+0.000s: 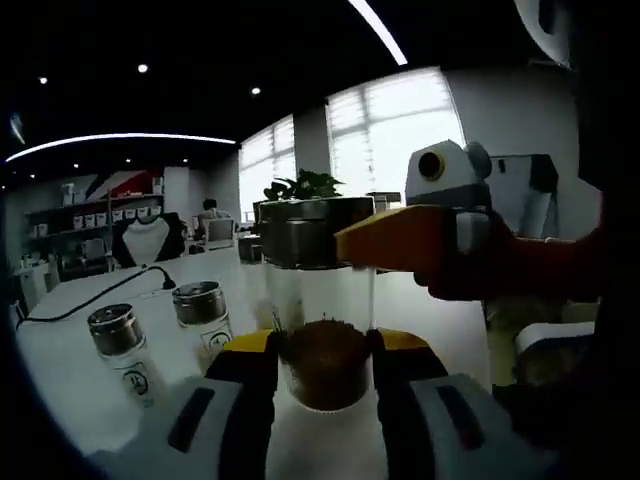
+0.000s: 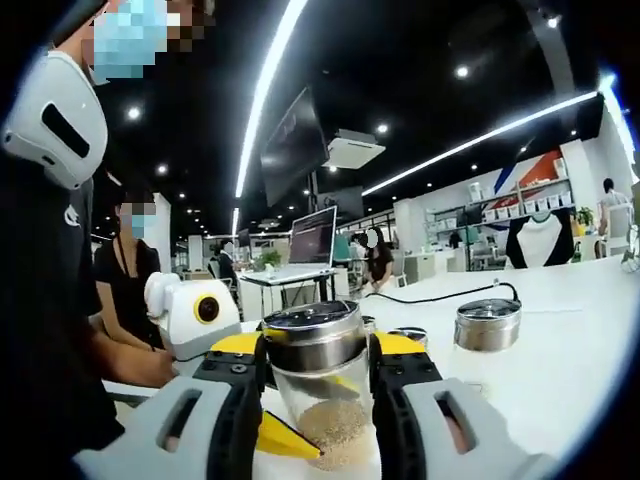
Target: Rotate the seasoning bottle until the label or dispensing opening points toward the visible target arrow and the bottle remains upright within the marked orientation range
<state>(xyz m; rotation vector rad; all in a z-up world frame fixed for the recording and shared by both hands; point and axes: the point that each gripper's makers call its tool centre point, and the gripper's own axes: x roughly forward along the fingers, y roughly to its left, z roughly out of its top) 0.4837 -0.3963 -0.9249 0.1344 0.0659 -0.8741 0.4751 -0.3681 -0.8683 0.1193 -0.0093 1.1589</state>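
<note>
My left tool (image 1: 325, 352) is closed on the glass body of the seasoning bottle (image 1: 322, 330), which stands upright on the white counter (image 1: 100, 300) with brown seasoning low inside. My right tool (image 2: 320, 362) clamps the bottle's metal cap (image 2: 312, 335). In the left gripper view, two smaller jars (image 1: 120, 340) stand at nine o'clock of the bottle.

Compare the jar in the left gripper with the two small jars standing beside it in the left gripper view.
The held jar sits between the left gripper jaws and holds dark brown seasoning; the two small jars stand free on the white table and look smaller. All have metal lids and clear bodies.
</note>
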